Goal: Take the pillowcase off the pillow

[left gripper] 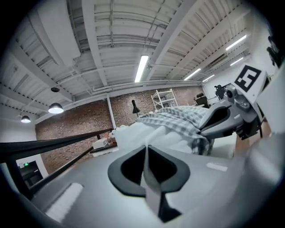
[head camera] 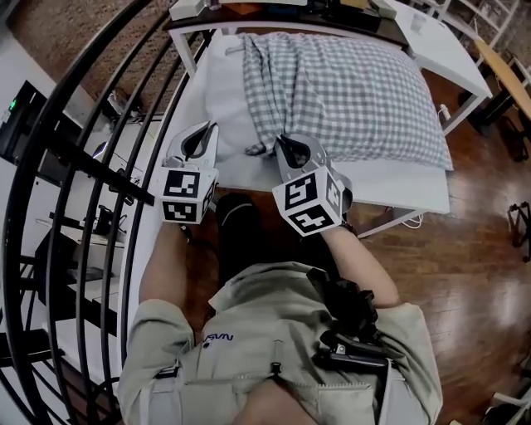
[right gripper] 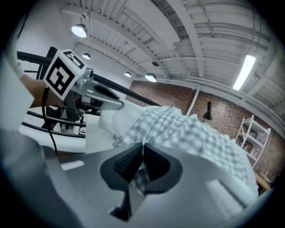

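Note:
A pillow lies on the white table (head camera: 398, 189). Its grey-and-white checked pillowcase (head camera: 348, 91) covers the right part, and the bare white pillow (head camera: 222, 91) shows at the left. My left gripper (head camera: 202, 131) is at the pillow's near left edge. In the left gripper view the gripper (left gripper: 145, 147) is shut with white pillow fabric (left gripper: 142, 133) pinched in it. My right gripper (head camera: 280, 141) is at the bunched open end of the pillowcase. The right gripper view has the gripper (right gripper: 143, 144) shut on checked cloth (right gripper: 191, 133). The two grippers sit close together, side by side.
A black curved railing (head camera: 83, 166) runs down the left side. Wooden floor (head camera: 481, 249) lies to the right of the table. A second white table (head camera: 452, 54) stands at the back right, and small items (head camera: 195, 8) sit beyond the pillow's far end.

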`<state>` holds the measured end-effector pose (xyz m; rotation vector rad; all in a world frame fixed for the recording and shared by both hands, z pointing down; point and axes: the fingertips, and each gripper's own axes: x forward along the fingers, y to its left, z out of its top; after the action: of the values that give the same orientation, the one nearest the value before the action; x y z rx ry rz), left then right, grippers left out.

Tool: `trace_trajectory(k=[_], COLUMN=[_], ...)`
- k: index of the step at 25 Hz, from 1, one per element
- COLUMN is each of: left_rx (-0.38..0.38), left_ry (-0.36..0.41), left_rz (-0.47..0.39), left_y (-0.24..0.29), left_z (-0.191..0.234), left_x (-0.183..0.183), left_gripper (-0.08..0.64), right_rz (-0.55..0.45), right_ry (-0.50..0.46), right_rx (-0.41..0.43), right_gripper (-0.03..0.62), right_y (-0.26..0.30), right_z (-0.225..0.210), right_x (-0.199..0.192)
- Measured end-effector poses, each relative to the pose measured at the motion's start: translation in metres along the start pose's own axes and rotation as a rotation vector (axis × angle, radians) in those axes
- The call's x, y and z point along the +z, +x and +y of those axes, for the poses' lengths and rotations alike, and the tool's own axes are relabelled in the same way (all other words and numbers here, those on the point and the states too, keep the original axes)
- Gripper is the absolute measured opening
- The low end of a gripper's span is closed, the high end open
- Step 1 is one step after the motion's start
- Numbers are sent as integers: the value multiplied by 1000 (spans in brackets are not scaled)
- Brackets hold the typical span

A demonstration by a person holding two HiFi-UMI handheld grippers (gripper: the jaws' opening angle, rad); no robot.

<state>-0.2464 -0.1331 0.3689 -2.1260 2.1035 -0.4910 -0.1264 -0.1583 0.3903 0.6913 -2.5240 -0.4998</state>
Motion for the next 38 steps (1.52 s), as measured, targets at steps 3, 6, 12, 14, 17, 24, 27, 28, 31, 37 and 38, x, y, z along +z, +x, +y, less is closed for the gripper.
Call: trace_trajectory(k=[3,6,12,14,17,24,27,28,31,37,38], left_rx=[38,73,74,61,43,23,66,80,88,-26,-46], left_ry=[-47,-97,-239,-254,-262,-222,-197,-188,-140,-23,-18], left_rz=[-41,-51,13,46,72,1,-115,-151,-190,-82,-56], left_y=[-5,-10,-13,-10,-7,-25,-47,-50,-35,47,62], left_z=[28,56,64,52,36,25,38,45,60,68,69], left_x=[24,37,-10,-34,-55,-27,16,30,62,101,102], left_gripper=[15,15,15,15,18,88,120,121,166,261,270], right_rz=[6,37,130,152,159,56,-58,-94,-177,-202,-181], right_ry=[-50,-67,15,33,54,133,195,196,132,85,85], right_rx=[-94,-195,-220,-208,-192,-109,-48,-38,-28,49,73], right_gripper=[12,11,9,9,9,36,98,100,100,123,127], right_y=[-23,-47,-55,-50,-46,-59,-72,-74,-66,5,22], right_z=[-36,-80,-103,-95,-92,-88,-91,-95,-115,-165,-169], right_x=[-2,-13,-68,-81,-89,-62,-27,-13,35,120,128])
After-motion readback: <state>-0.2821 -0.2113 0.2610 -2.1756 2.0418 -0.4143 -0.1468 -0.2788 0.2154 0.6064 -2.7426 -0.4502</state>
